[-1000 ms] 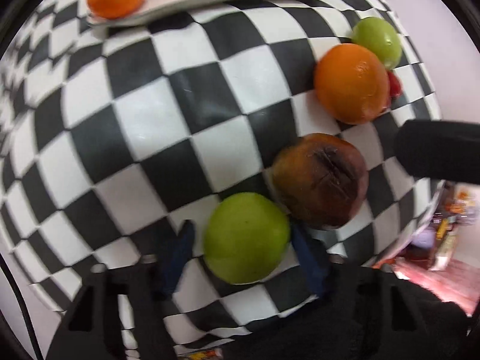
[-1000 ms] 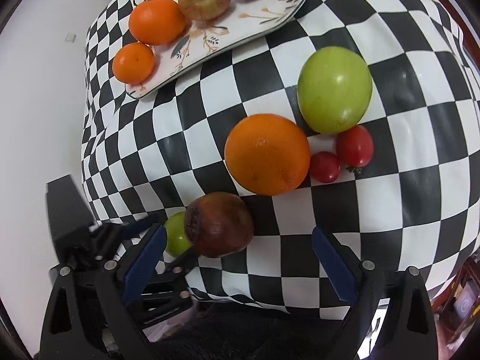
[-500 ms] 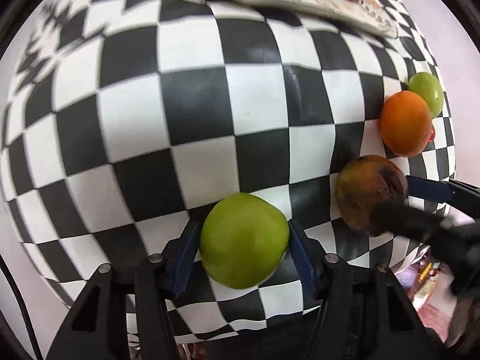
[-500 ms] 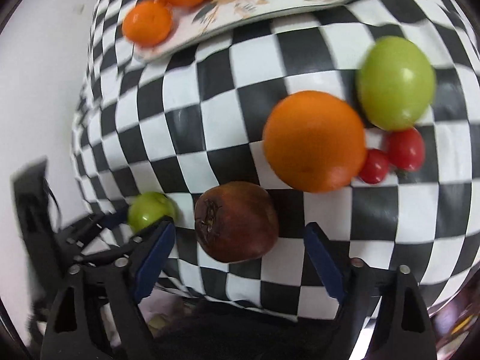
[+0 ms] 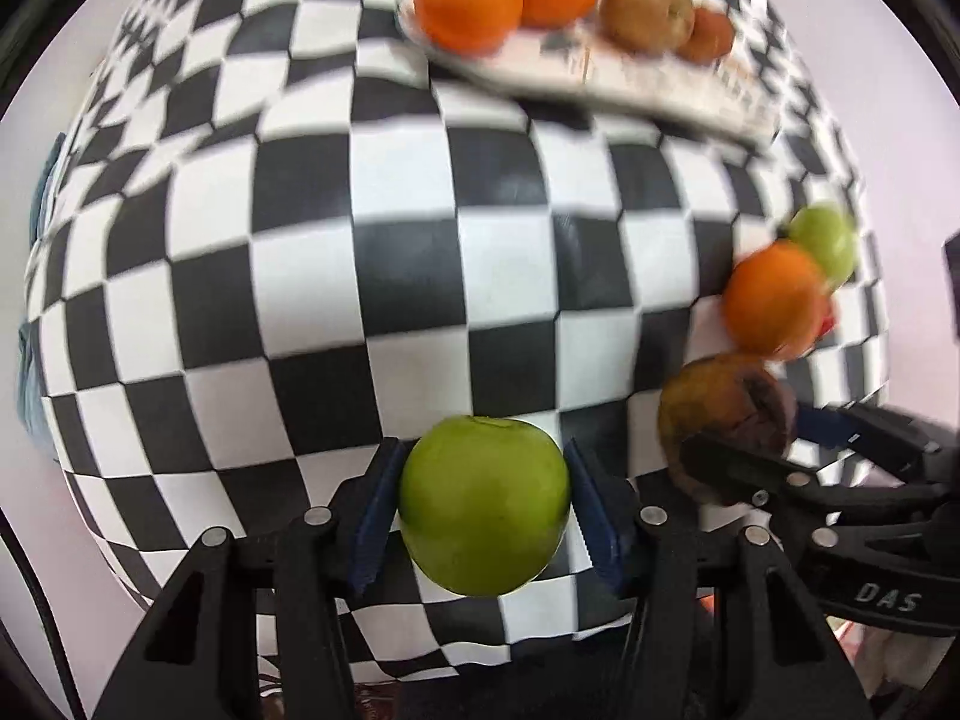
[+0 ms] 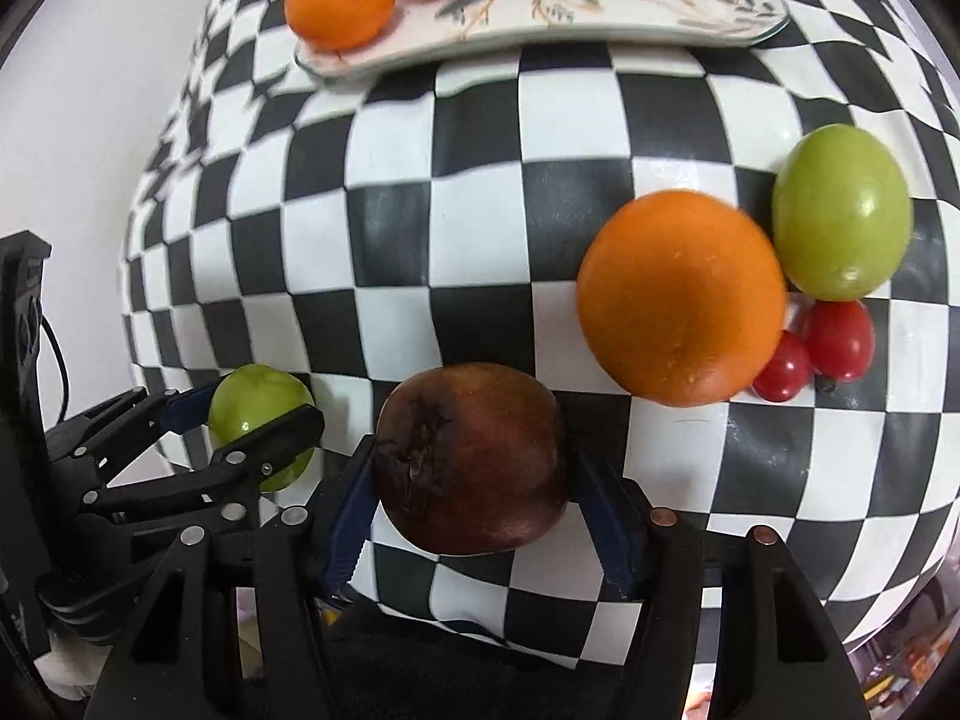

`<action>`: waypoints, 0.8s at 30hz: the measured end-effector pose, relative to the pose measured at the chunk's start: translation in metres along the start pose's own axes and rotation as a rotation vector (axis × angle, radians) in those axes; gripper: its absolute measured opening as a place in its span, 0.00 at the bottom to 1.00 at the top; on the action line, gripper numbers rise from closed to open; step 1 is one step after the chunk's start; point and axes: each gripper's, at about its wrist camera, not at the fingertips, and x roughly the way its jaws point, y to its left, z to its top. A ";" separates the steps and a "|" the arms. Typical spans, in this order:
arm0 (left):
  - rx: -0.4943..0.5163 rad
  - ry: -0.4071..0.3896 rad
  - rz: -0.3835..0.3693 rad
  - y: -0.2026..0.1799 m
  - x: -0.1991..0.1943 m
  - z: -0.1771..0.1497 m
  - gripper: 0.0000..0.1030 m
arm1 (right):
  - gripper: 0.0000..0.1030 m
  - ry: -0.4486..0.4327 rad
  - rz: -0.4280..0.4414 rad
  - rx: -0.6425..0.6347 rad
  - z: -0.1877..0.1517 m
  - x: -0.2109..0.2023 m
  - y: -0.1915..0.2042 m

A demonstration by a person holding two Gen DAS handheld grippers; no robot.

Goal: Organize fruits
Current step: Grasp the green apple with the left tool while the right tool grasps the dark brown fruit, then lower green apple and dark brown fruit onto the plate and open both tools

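the left gripper (image 5: 483,510) is clenched on a small green apple (image 5: 483,504), its blue pads pressing the widest part on both sides, and the fruit hangs just above the near edge of the checkered bench (image 5: 360,252). the right gripper (image 6: 474,480) grips a dark, bruised brown fruit (image 6: 471,465) the same way, at its middle. the apple looks firm, smooth and a little slippery, so a grip across its widest part suits it; the brown fruit looks soft and cracked (likely to dent or split), so it wants light pressure. a patterned plate (image 6: 600,18) at the far side already carries oranges. a large orange (image 6: 681,297), another green fruit (image 6: 840,210) and two cherry tomatoes (image 6: 837,339) lie on the bench.
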 end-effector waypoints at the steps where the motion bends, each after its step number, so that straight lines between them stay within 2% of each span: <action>1: -0.009 -0.011 -0.013 0.000 -0.007 0.003 0.50 | 0.63 -0.015 0.015 0.008 0.000 -0.008 0.000; 7: -0.068 -0.114 -0.122 -0.005 -0.062 0.048 0.50 | 0.63 -0.126 0.095 0.034 0.019 -0.071 -0.007; 10: -0.085 -0.138 -0.129 -0.010 -0.069 0.078 0.51 | 0.63 -0.189 0.095 0.038 0.046 -0.101 -0.016; 13: -0.106 -0.145 -0.105 -0.015 -0.064 0.114 0.50 | 0.63 -0.230 0.041 0.041 0.086 -0.116 -0.034; 19: -0.121 -0.092 -0.027 -0.024 -0.025 0.167 0.51 | 0.63 -0.213 -0.059 0.079 0.151 -0.095 -0.067; 24: -0.106 -0.041 0.042 -0.025 -0.005 0.186 0.51 | 0.63 -0.158 -0.072 0.119 0.183 -0.065 -0.087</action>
